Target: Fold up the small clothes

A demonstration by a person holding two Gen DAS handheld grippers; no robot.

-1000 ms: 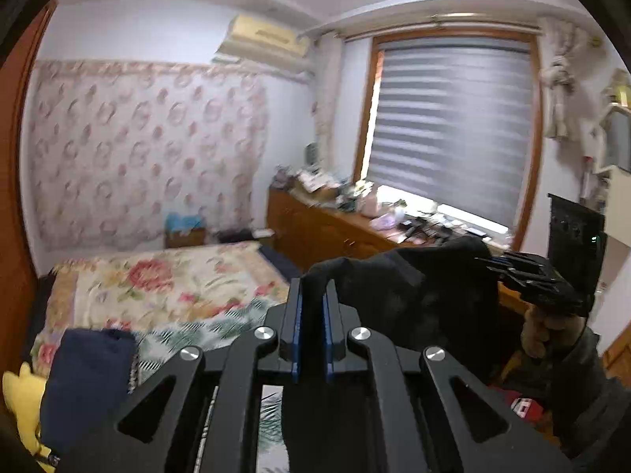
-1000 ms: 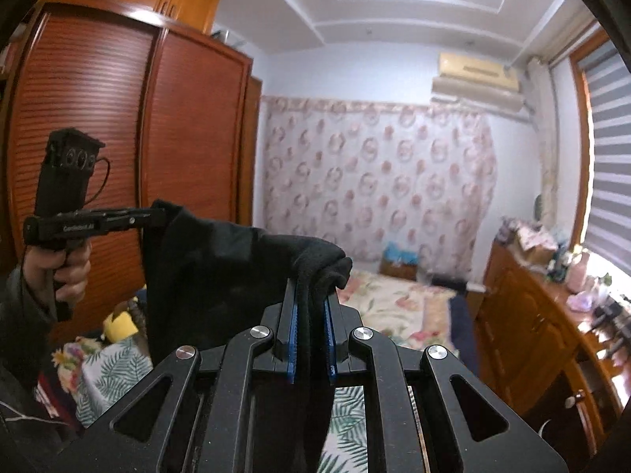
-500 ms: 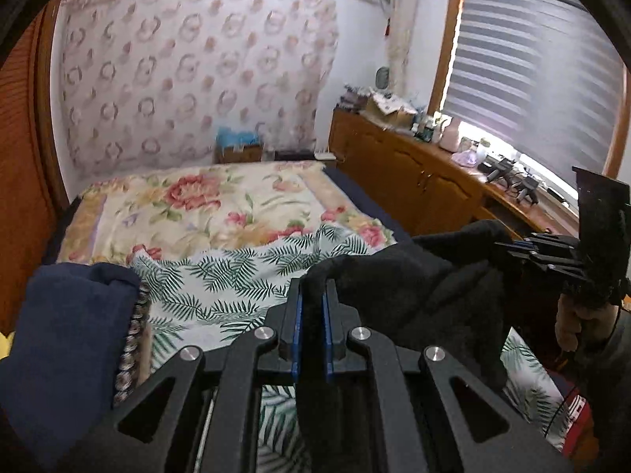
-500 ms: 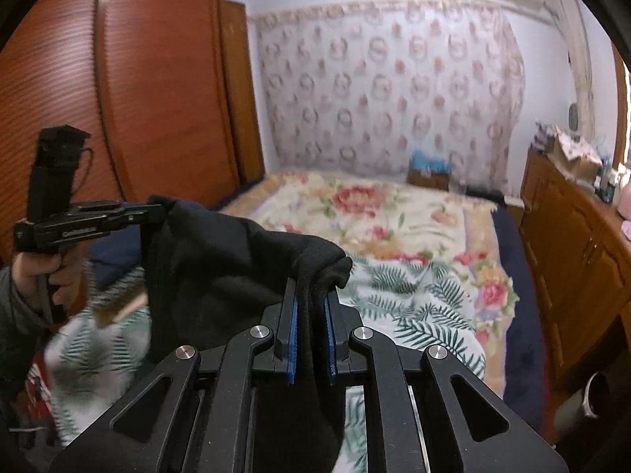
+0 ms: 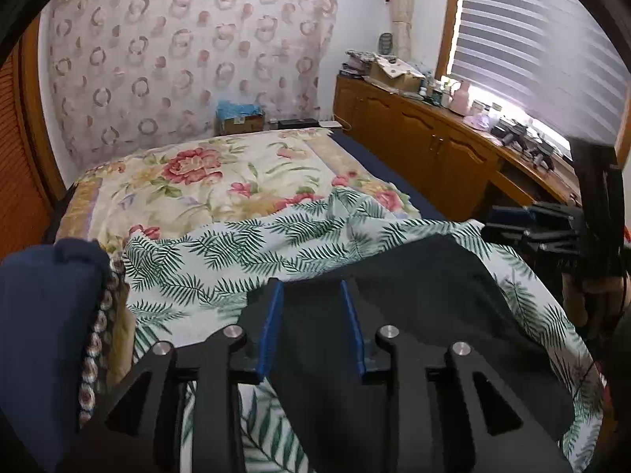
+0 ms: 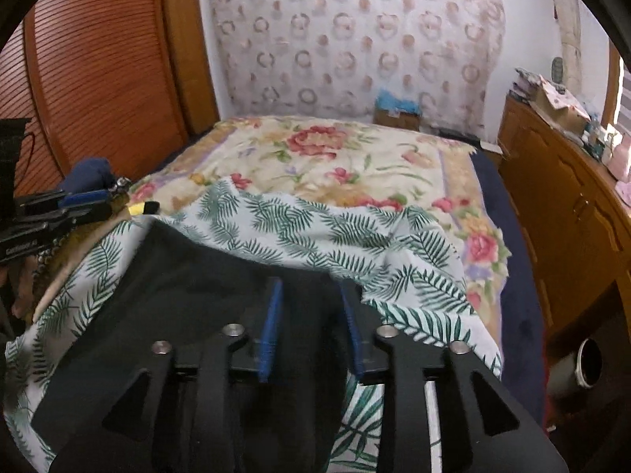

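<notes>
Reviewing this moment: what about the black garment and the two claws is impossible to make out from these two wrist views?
- Black garment: near edge hidden under the left claw body, left wrist view; its type is unreadable.
- Right wrist view: the right claw covers the near part of the garment too.
- Right claw in the left wrist view: dark, against the window glare.
- Pile at the left edge: cut off.

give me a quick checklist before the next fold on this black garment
1. Black garment down on the palm-leaf sheet: ok.
2. Left tool released: ok, jaws have just been opening, pads clear of the cloth between them.
3. Right tool released: ok, jaws likewise just opened, cloth between them but not pinched.
4. Garment lying flat, no wrinkles: cannot tell, near part hidden by the tools.
5. Navy clothes pile clear of the garment: ok.
</notes>
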